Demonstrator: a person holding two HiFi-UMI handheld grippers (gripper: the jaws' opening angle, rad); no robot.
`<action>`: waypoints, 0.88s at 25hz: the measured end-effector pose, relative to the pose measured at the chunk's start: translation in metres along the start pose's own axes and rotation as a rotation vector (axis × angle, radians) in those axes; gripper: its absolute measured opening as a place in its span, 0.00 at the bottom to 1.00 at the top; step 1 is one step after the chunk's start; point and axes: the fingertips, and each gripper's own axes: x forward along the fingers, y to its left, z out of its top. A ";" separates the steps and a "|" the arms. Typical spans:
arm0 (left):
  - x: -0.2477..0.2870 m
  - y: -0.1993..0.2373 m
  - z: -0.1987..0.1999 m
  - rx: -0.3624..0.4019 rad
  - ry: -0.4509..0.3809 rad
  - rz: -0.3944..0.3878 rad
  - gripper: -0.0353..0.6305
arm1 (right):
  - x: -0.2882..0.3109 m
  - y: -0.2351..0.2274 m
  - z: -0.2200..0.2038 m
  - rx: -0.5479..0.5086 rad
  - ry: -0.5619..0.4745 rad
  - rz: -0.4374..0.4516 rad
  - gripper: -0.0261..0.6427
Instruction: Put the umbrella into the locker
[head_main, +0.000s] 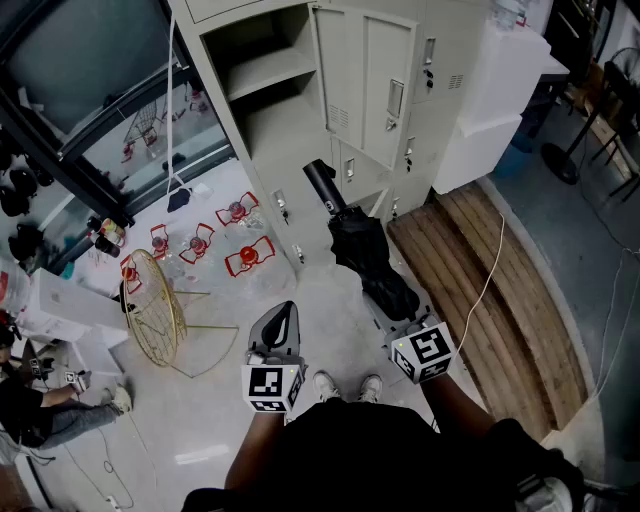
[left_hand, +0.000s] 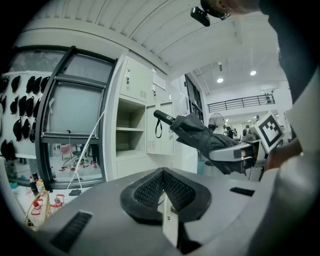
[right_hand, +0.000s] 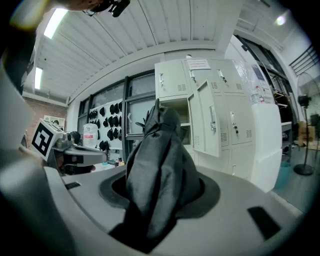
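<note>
A folded black umbrella (head_main: 358, 243) sticks out of my right gripper (head_main: 398, 303), which is shut on its canopy end; the handle (head_main: 322, 185) points toward the cream locker (head_main: 300, 120). In the right gripper view the black fabric (right_hand: 159, 160) fills the space between the jaws. The left gripper view shows the umbrella (left_hand: 197, 132) held level at the right, aimed at the open compartment (left_hand: 129, 132). The locker door (head_main: 365, 75) is swung open over two bare shelves. My left gripper (head_main: 277, 333) is shut with its ribbed pads (left_hand: 162, 187) meeting, holding nothing, left of the umbrella.
A gold wire stand (head_main: 155, 310) and several red objects (head_main: 248, 258) lie on the floor at the left. Wooden planks (head_main: 500, 290) lie at the right, crossed by a white cable. A white cabinet (head_main: 495, 95) stands beside the locker. A person sits at the lower left (head_main: 40, 405).
</note>
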 end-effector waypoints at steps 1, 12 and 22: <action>0.001 0.001 0.001 -0.002 -0.002 0.002 0.05 | 0.001 0.000 -0.001 0.001 0.002 0.002 0.35; -0.002 0.015 0.001 -0.007 -0.009 0.005 0.05 | 0.009 0.011 -0.006 -0.017 -0.004 0.038 0.35; 0.002 0.028 0.007 -0.019 -0.020 0.011 0.05 | 0.017 0.013 0.004 0.038 -0.022 0.043 0.36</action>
